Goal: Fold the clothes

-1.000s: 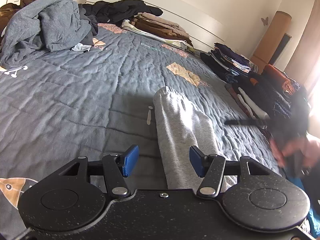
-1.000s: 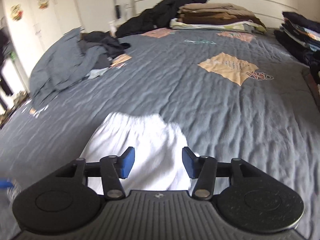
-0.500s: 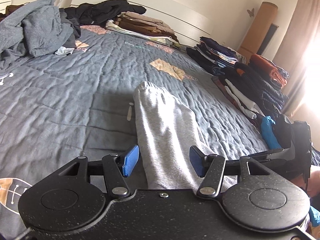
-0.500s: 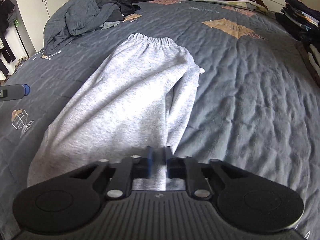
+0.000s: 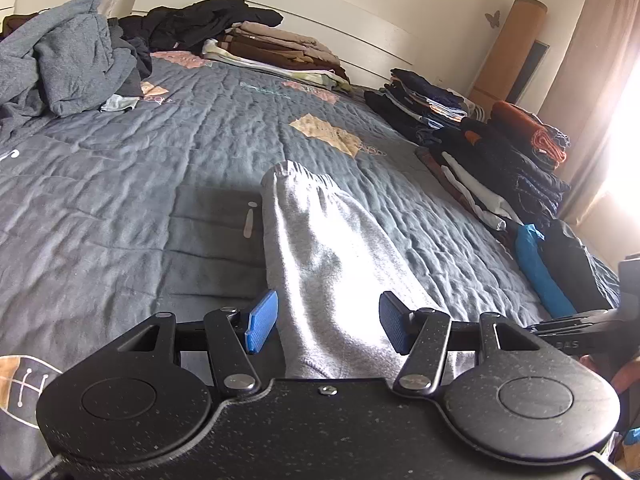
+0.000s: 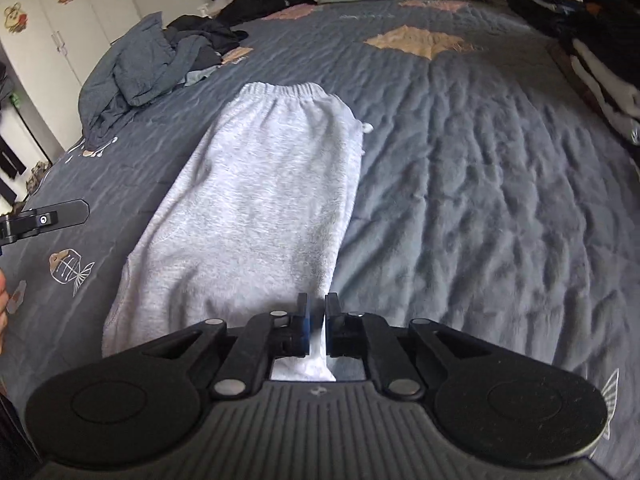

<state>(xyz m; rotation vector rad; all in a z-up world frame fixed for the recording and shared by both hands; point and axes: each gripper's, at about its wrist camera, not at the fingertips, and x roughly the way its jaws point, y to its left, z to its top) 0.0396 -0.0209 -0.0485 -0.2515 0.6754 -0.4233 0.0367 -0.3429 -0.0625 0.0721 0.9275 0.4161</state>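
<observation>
A: Left wrist view?
B: left gripper low over the near end of the grey sweatpants, level with the bed. Blue pads spread wide either side of the fabric; contact unclear.
A: Pants position?
B: Lengthwise on the grey quilt, waistband at the far end.
A: Right wrist view?
B: right gripper at the near right edge of the pants. Jaws pressed nearly together, pinching a fold of grey cloth.
</observation>
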